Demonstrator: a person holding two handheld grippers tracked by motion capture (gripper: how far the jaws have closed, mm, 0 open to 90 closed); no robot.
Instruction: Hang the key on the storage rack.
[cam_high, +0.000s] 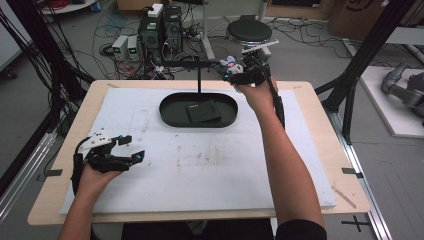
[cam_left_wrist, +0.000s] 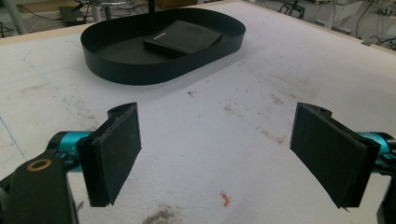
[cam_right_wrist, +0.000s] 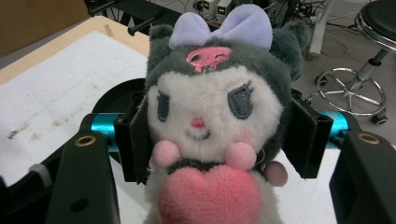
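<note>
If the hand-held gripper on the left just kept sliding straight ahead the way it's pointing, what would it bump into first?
Probably the black oval tray. The left hand-held gripper is open over bare white mat, and its own view shows the tray's wall ahead, slightly to one side. The heading is hard to judge exactly, so it might only clip the tray.

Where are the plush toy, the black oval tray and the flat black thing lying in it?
plush toy (cam_right_wrist: 215, 112), right gripper view, on its white face.
black oval tray (cam_left_wrist: 154, 74), left gripper view, on its near outer wall.
flat black thing (cam_left_wrist: 183, 37), left gripper view, on its top face.
</note>
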